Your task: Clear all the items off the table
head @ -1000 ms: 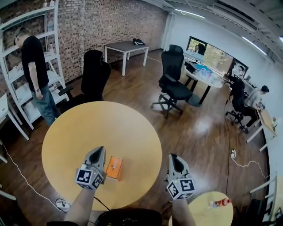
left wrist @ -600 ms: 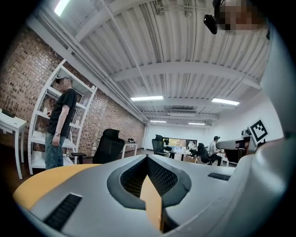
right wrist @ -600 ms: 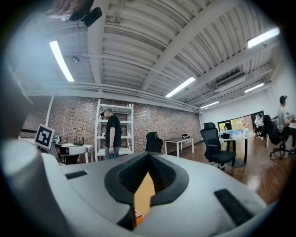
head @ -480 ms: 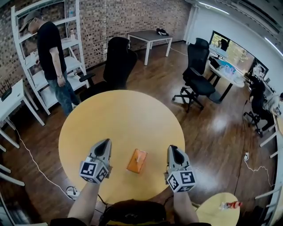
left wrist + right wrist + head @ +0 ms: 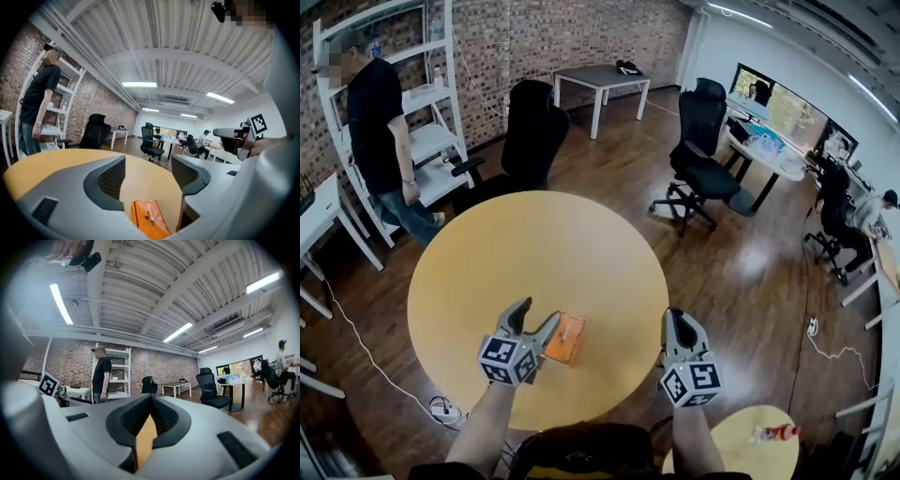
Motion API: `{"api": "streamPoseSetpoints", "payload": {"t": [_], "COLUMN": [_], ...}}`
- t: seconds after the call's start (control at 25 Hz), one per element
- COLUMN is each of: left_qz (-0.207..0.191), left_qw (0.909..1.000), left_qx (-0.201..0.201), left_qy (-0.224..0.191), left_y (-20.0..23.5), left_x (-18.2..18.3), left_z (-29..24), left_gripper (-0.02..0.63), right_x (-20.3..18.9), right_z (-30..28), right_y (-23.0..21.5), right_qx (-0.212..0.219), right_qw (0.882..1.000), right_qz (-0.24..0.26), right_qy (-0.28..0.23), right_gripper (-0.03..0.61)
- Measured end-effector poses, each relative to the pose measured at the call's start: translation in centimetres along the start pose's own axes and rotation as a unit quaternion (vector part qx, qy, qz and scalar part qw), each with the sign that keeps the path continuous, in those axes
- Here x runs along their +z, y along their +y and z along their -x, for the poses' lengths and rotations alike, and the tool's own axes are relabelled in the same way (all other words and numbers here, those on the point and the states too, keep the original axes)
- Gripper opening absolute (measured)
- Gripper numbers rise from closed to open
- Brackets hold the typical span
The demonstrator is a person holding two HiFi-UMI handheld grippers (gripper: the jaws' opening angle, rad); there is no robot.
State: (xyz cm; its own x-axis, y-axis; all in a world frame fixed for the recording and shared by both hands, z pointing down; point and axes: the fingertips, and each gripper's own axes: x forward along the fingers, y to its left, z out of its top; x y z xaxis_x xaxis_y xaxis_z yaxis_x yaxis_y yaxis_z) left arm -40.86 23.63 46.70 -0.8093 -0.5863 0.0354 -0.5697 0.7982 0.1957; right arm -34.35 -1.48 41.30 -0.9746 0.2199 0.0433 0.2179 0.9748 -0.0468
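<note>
An orange packet (image 5: 565, 338) lies flat on the round yellow table (image 5: 534, 253), near its front edge. My left gripper (image 5: 539, 314) hovers just left of the packet. Its jaws have just been opening and now stand apart. In the left gripper view the orange packet (image 5: 149, 220) shows low down between the open left gripper (image 5: 147, 161) jaws, and the pads do not touch it. My right gripper (image 5: 680, 323) is shut at the table's right front edge, away from the packet. The right gripper (image 5: 151, 398) holds nothing in its own view.
A person in a black shirt (image 5: 375, 131) stands by a white shelf (image 5: 431, 84) at the far left. A black office chair (image 5: 530, 141) stands behind the table, another chair (image 5: 703, 141) to the right. A small round table (image 5: 741, 450) with a bottle (image 5: 769, 433) is at the bottom right.
The left gripper's jaws have gone from shut to open and it has dropped closer to the packet. The right gripper has shifted a little and stays shut. The person by the shelf has moved.
</note>
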Motion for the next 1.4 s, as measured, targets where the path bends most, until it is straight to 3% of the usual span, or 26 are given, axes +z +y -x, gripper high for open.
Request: {"api": "streamPoseSetpoints", "payload": {"t": [0.08, 0.24, 0.32, 0.4, 0.52, 0.72, 0.76, 0.92, 1.0, 1.24, 1.4], "left_qz": [0.002, -0.030, -0.027, -0.023, -0.022, -0.025, -0.025, -0.035, -0.040, -0.030, -0.044], "left_qw": [0.9991, 0.9942, 0.9885, 0.9799, 0.9669, 0.9531, 0.9491, 0.9235, 0.9183, 0.9223, 0.9417], "left_qx": [0.002, 0.017, 0.020, 0.022, 0.025, 0.044, 0.046, 0.058, 0.059, 0.057, 0.045], "left_qy": [0.042, 0.102, 0.147, 0.197, 0.253, 0.298, 0.311, 0.378, 0.389, 0.381, 0.331], "left_y": [-0.6, -1.7, -1.8, -1.7, -1.4, -0.4, -0.2, 0.5, 0.6, 0.0, -2.0], "left_x": [-2.3, -5.9, -8.5, -11.6, -15.6, -19.4, -20.4, -25.5, -26.3, -25.1, -21.3], "left_z": [-0.8, -2.1, -2.7, -3.2, -3.9, -4.7, -4.8, -4.0, -3.7, -3.9, -4.5], "left_gripper": [0.347, 0.350, 0.420, 0.485, 0.485, 0.488, 0.519, 0.531, 0.531, 0.442, 0.436], "right_x": [-0.6, -2.2, -3.5, -5.2, -7.8, -11.1, -11.9, -14.1, -14.5, -13.7, -11.3], "right_z": [0.8, 2.0, 2.6, 3.2, 3.7, 4.5, 4.7, 5.5, 6.0, 6.7, 6.9], "right_y": [-0.6, -2.1, -2.6, -2.9, -3.2, -4.3, -4.5, -4.3, -4.3, -5.6, -6.5], "right_qx": [-0.004, -0.010, -0.014, -0.019, -0.025, -0.049, -0.055, -0.062, -0.065, -0.066, -0.062], "right_qw": [1.000, 0.999, 0.998, 0.997, 0.994, 0.988, 0.987, 0.982, 0.980, 0.981, 0.986], "right_qz": [-0.009, -0.020, -0.029, -0.042, -0.058, -0.083, -0.090, -0.105, -0.110, -0.109, -0.098], "right_qy": [0.006, 0.029, 0.045, 0.064, 0.090, 0.119, 0.126, 0.147, 0.154, 0.146, 0.119], "right_gripper": [0.005, 0.005, 0.005, 0.005, 0.005, 0.005, 0.005, 0.005, 0.005, 0.005, 0.005]}}
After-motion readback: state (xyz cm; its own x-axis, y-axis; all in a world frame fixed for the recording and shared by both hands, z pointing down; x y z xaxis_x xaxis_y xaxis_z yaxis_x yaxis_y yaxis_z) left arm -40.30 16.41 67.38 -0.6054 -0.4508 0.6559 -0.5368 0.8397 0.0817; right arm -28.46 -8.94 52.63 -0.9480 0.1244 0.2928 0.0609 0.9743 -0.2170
